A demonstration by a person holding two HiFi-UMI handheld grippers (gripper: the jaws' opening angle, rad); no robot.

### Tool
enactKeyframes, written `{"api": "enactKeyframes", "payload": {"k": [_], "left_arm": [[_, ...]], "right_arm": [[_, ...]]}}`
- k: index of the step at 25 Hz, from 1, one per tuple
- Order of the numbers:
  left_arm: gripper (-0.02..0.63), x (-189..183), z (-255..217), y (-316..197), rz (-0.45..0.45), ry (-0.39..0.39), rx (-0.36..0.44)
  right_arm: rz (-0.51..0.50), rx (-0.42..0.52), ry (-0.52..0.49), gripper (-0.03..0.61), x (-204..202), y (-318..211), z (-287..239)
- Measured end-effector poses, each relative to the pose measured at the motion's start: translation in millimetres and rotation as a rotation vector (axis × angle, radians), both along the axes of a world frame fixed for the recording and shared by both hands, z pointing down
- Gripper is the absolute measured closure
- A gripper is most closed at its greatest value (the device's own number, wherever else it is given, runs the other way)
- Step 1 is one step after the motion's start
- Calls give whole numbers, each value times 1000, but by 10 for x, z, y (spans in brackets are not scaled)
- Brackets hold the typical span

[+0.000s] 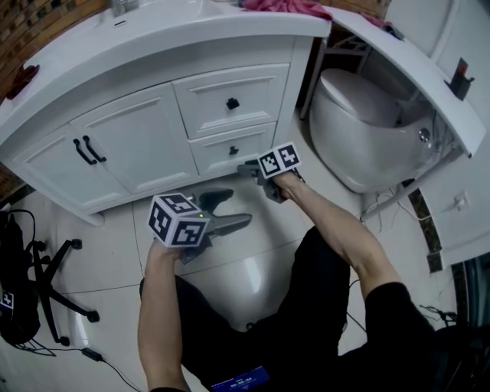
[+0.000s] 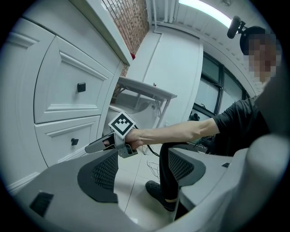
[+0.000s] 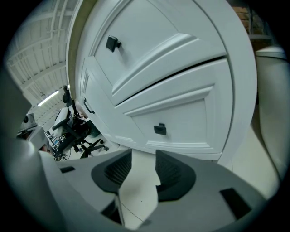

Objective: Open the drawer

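- The right gripper [image 3: 144,168] is pointing at the lower drawer [image 3: 181,115]. Its jaws are standing apart, gripping nothing, with only floor tile showing between the pads.
- That drawer is sitting shut, low in the right-hand column of the white vanity [image 1: 153,57] and close to the floor. Its small black knob [image 3: 159,129] is lying just beyond the jaw tips, untouched.
- The upper drawer [image 1: 207,96] is sitting directly above it, also shut, and carrying its own dark knob [image 1: 233,103].
- To the left, the vanity's double doors [image 1: 130,145] are staying closed behind two curved black handles.
- The left gripper [image 2: 142,166] is hanging nearer the person and further left, well short of the cabinet. Its jaws are spread wide and holding nothing.
- A white toilet [image 1: 352,122] is standing to the right of the vanity.
- A pink cloth [image 1: 283,6] is lying on the far countertop.
- A black swivel-chair base [image 1: 57,279] is resting on the tiles at the near left.
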State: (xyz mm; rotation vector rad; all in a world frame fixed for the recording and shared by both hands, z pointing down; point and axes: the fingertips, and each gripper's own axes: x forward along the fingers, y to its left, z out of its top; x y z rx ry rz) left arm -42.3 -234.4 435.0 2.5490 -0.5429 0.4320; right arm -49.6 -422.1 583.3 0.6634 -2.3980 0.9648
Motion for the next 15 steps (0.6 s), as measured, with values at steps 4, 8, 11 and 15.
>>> {"api": "enactKeyframes", "payload": {"k": [4, 8, 11, 15], "left_arm": [[265, -29, 14, -27, -1, 2, -2], [265, -34, 27, -49, -2, 3, -4], [265, -22, 33, -67, 0, 1, -4], [265, -19, 57, -92, 3, 2, -7]], "right_arm": [[14, -5, 22, 364, -24, -87, 90], [43, 2, 34, 364, -30, -194, 160], [73, 11, 36, 364, -50, -294, 187], [102, 13, 23, 364, -106, -394, 206]]}}
